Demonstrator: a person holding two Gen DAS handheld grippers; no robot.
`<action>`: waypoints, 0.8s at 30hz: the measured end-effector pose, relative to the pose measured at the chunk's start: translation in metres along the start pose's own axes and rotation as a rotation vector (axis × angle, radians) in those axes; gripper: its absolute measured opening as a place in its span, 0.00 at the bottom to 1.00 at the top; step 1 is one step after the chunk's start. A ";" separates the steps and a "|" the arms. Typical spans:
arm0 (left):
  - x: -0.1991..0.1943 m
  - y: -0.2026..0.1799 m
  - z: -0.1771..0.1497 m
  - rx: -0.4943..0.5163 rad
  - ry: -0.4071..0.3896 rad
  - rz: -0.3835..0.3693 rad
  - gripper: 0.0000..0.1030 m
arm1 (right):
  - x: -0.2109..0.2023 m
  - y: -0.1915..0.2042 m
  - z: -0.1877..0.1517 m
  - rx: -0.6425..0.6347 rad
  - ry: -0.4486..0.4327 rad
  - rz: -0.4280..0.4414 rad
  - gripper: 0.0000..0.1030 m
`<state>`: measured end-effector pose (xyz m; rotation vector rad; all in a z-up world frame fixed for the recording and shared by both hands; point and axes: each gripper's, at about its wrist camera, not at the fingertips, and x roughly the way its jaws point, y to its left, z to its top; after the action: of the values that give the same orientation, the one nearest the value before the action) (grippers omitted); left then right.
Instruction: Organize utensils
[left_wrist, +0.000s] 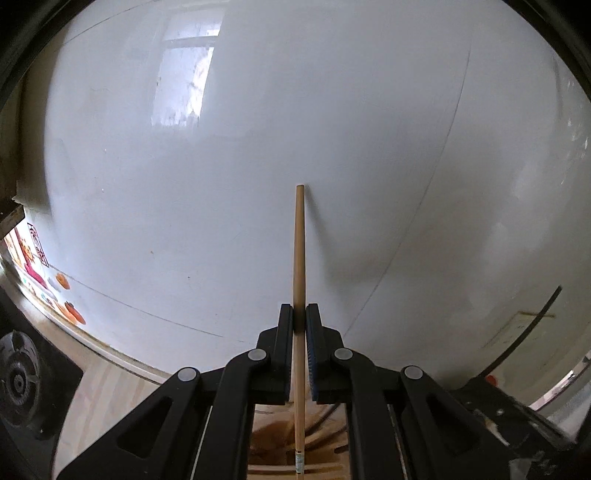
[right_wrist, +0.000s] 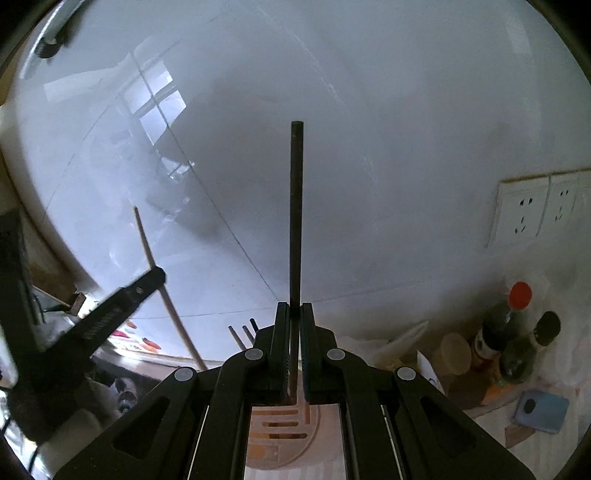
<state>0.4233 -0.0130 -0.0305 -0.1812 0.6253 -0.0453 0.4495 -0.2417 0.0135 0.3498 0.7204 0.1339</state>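
Observation:
My left gripper (left_wrist: 299, 312) is shut on a light wooden chopstick (left_wrist: 299, 251) that points up in front of a white tiled wall. Its lower end runs down between the fingers toward a wooden slotted holder (left_wrist: 317, 454) below. My right gripper (right_wrist: 294, 310) is shut on a black chopstick (right_wrist: 296, 210), also upright, above a slotted wooden holder (right_wrist: 280, 432). In the right wrist view the left gripper (right_wrist: 157, 275) shows at the left with its wooden chopstick (right_wrist: 162, 284). Three dark chopstick ends (right_wrist: 243, 334) stick up just left of my right gripper.
White glossy wall tiles (left_wrist: 258, 147) fill both views. Wall sockets (right_wrist: 532, 212) are at the right. Sauce bottles (right_wrist: 506, 325), a tan cup (right_wrist: 456, 354) and a blue object (right_wrist: 541, 410) stand at the lower right. A stove burner (left_wrist: 18, 380) is at the lower left.

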 end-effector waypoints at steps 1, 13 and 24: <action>0.003 0.001 -0.002 0.013 -0.006 0.011 0.04 | 0.003 -0.001 -0.001 0.005 -0.001 0.003 0.05; 0.022 0.006 -0.014 0.077 0.014 0.043 0.04 | 0.033 0.010 -0.021 -0.048 0.070 0.001 0.05; -0.040 0.020 -0.028 0.071 0.108 0.146 0.88 | 0.039 0.008 -0.033 -0.085 0.166 -0.006 0.43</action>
<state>0.3740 0.0059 -0.0329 -0.0643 0.7423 0.0637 0.4567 -0.2157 -0.0309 0.2575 0.8770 0.1888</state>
